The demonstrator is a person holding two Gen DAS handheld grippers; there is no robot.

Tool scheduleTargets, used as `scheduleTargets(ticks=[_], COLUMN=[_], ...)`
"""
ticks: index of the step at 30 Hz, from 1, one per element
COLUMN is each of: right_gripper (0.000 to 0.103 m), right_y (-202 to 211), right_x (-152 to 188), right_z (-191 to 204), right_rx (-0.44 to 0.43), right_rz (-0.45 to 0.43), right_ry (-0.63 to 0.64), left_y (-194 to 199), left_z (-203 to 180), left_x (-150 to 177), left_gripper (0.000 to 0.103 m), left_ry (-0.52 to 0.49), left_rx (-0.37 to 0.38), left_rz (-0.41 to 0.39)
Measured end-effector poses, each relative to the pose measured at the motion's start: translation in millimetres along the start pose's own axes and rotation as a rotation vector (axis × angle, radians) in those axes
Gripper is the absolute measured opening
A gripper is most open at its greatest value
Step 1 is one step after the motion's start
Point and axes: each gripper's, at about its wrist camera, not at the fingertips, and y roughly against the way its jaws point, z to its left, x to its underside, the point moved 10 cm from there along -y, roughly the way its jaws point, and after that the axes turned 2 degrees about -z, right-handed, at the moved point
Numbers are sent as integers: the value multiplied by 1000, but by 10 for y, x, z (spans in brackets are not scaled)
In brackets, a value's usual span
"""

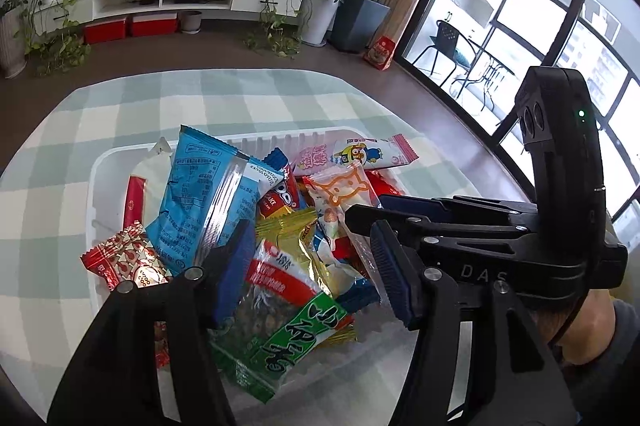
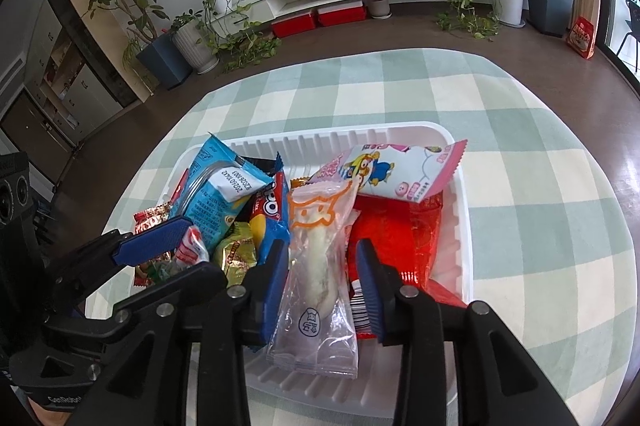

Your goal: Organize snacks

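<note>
A white plastic tray (image 2: 466,226) on the checked tablecloth holds a heap of snack packets; it also shows in the left wrist view (image 1: 94,194). My right gripper (image 2: 322,266) is open, its blue pads on either side of a clear packet with an orange cat print (image 2: 320,246), not pressing it. My left gripper (image 1: 312,262) is open above the pile, over a yellow packet (image 1: 286,226) and a green seaweed packet (image 1: 288,342). A light blue packet (image 1: 204,202) leans at the left. A pink cartoon packet (image 2: 400,170) lies at the tray's far side.
The round table carries a green and cream checked cloth (image 2: 520,154). Red packets (image 2: 396,238) lie at the tray's right side. The other gripper (image 1: 460,222) reaches in from the right in the left wrist view. Beyond are potted plants, a TV console and glass doors.
</note>
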Motion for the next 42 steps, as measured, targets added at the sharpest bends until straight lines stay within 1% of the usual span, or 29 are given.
scheduleTargets(ticks=[3, 8, 12, 20, 23, 24, 25, 27, 29, 30, 31, 32, 33, 35, 37, 38, 39, 40, 42], right_gripper=[42, 44, 49, 55, 58, 61, 62, 63, 63, 63, 64, 68, 74, 81, 88, 97, 103, 103, 103], right_y=[23, 28, 47, 89, 119, 139, 164, 236, 327, 403, 472, 567, 684, 974, 1279, 1465, 1693, 1871, 2298], right_x=[0, 0, 2, -12, -13, -15, -17, -22, -18, -14, -14, -12, -7, 18, 42, 58, 90, 106, 183], right_z=[-13, -6, -2, 10, 5, 1, -3, -2, 14, 38, 58, 83, 103, 150, 214, 244, 284, 318, 394], right_rx=[-1, -2, -6, -12, -19, -17, -18, -22, -30, -37, -43, -46, -42, -34, -20, -6, 7, 12, 21], right_rz=[-5, -8, -18, -32, -44, -52, -62, -91, -121, -145, -166, -197, -235, -326, -417, -475, -545, -599, -723], right_ry=[-4, -3, -9, -14, -24, -27, -30, -33, -35, -35, -33, -30, -25, -19, -6, 2, 10, 18, 30], left_y=[12, 28, 50, 132, 207, 248, 299, 423, 578, 664, 760, 860, 974, 1229, 1507, 1636, 1764, 1906, 2186], left_z=[-3, -10, -9, -8, 1, 2, -4, -38, -88, -116, -142, -161, -180, -236, -324, -374, -426, -481, -595], left_x=[4, 8, 13, -16, -46, -62, -83, -124, -159, -166, -165, -153, -132, -62, 37, 90, 146, 202, 297], left_gripper=[60, 60, 60, 61, 68, 72, 79, 86, 88, 92, 98, 101, 103, 103, 103, 103, 103, 103, 103], left_ry=[-2, -2, -1, -2, -3, 0, 3, -3, -20, -30, -38, -42, -46, -59, -92, -107, -121, -137, -177], left_rx=[-2, 0, 6, 6, -10, -13, -12, -12, -22, -25, -31, -39, -47, -63, -101, -117, -139, -174, -271], left_rz=[-4, -11, -18, -42, -60, -70, -82, -111, -144, -162, -182, -203, -229, -292, -356, -385, -413, -443, -509])
